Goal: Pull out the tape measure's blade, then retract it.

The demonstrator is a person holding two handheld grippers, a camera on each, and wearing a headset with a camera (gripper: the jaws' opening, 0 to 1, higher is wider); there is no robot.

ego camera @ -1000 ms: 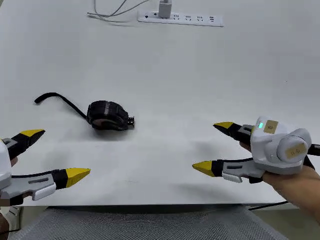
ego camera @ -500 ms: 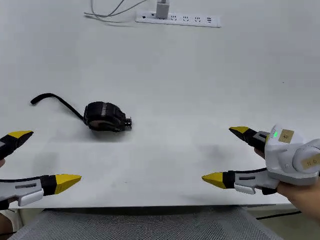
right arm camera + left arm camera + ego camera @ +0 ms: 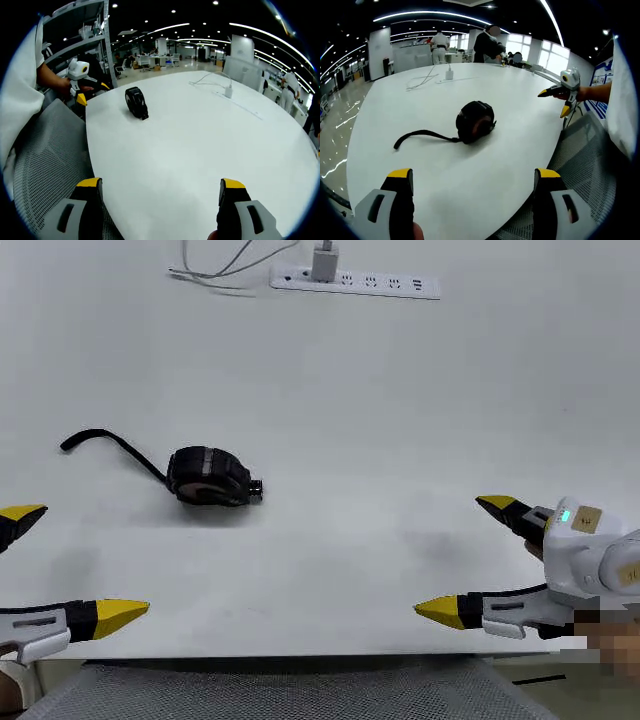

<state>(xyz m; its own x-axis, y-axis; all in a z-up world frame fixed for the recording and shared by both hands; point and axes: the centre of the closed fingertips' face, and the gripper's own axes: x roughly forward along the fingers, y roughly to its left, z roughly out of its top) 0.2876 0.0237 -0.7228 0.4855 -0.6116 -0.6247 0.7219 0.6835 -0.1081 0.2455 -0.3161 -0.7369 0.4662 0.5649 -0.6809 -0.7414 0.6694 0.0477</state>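
**Tape measure (image 3: 208, 476) lies alone on the table, both grippers wide open**

The black case rests on its side on the white table (image 3: 400, 420), left of centre and nearer the near edge than the far one. Its black wrist strap (image 3: 110, 445) trails away to the left and curls at the end. No blade is drawn out; a small tab (image 3: 257, 488) shows at the case's right end.

The left gripper (image 3: 75, 562) hovers at the near left corner, its yellow-tipped jaws spread apart and holding nothing, well short of the case. The right gripper (image 3: 465, 557) hangs over the near right edge, jaws likewise parted and empty, well apart from the case.

At the far side a white power strip (image 3: 355, 282) lies flat with a white charger (image 3: 325, 260) plugged in and a pale cable (image 3: 215, 265) looping off to the left. Grey mesh (image 3: 300, 690) shows below the table's near edge.
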